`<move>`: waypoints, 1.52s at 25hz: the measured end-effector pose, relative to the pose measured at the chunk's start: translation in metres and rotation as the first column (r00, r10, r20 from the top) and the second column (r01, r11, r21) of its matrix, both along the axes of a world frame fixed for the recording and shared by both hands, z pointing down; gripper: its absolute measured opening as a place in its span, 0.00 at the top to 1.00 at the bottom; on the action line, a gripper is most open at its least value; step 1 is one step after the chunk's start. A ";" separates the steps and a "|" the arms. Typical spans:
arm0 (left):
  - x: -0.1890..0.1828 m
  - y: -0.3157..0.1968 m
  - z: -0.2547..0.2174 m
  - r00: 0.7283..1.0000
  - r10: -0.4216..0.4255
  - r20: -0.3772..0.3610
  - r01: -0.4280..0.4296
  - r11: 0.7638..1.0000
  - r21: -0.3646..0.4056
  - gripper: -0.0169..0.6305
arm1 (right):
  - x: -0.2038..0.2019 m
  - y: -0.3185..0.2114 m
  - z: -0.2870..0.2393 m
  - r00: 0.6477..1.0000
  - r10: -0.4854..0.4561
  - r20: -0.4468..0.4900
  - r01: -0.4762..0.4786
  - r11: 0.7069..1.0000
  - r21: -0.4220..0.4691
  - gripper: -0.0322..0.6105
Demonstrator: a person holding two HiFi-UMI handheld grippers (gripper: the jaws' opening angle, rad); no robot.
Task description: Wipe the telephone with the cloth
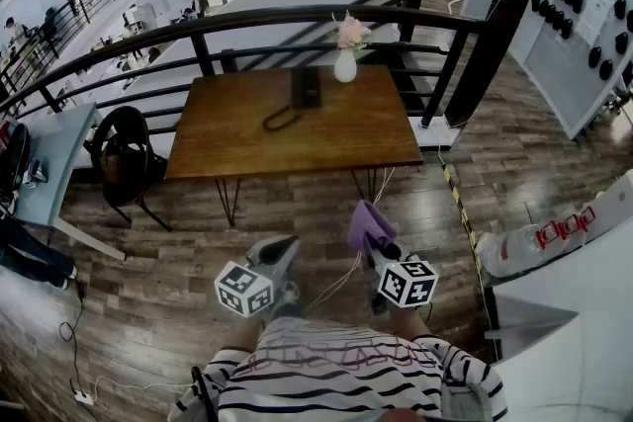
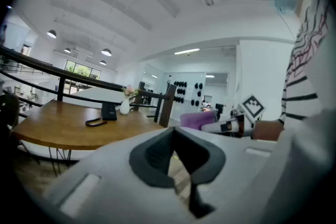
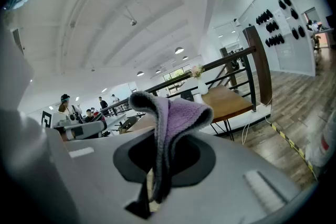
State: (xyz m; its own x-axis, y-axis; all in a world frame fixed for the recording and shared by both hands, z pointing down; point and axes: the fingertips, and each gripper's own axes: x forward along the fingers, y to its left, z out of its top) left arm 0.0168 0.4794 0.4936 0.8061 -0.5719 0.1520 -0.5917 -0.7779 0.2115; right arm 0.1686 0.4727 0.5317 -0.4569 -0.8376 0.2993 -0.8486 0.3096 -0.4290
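Observation:
A black telephone with a coiled cord lies on the wooden table, near its far edge. The same telephone shows small in the left gripper view. My right gripper is shut on a purple cloth, which sticks up between its jaws as a folded purple cloth in the right gripper view. My left gripper is held beside it with its jaws closed and nothing in them. Both grippers hang over the floor, well short of the table.
A white vase with pink flowers stands right beside the telephone. A black railing runs behind the table. A dark chair stands to the table's left, cables lie on the floor, and white equipment sits at the right.

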 end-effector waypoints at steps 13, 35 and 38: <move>-0.015 -0.077 0.015 1.000 -0.017 -0.021 0.017 1.000 -0.020 0.97 | -0.007 -0.068 0.009 0.999 0.034 0.038 -0.034 0.999 -0.020 0.89; -0.123 -0.311 0.009 0.993 0.121 -0.002 -0.121 0.991 -0.052 0.97 | -0.110 -0.279 0.007 0.975 0.200 0.098 -0.193 0.978 -0.080 0.89; -0.140 -0.332 0.013 0.993 0.119 -0.004 -0.119 0.991 -0.067 0.97 | -0.124 -0.294 0.010 0.973 0.209 0.095 -0.201 0.975 -0.094 0.89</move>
State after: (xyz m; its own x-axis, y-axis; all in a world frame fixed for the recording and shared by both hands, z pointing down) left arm -0.1228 0.1472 0.5067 0.8678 -0.4605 0.1866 -0.4958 -0.8268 0.2657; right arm 0.0445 0.1786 0.5418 -0.3103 -0.8908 0.3318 -0.8397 0.0933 -0.5350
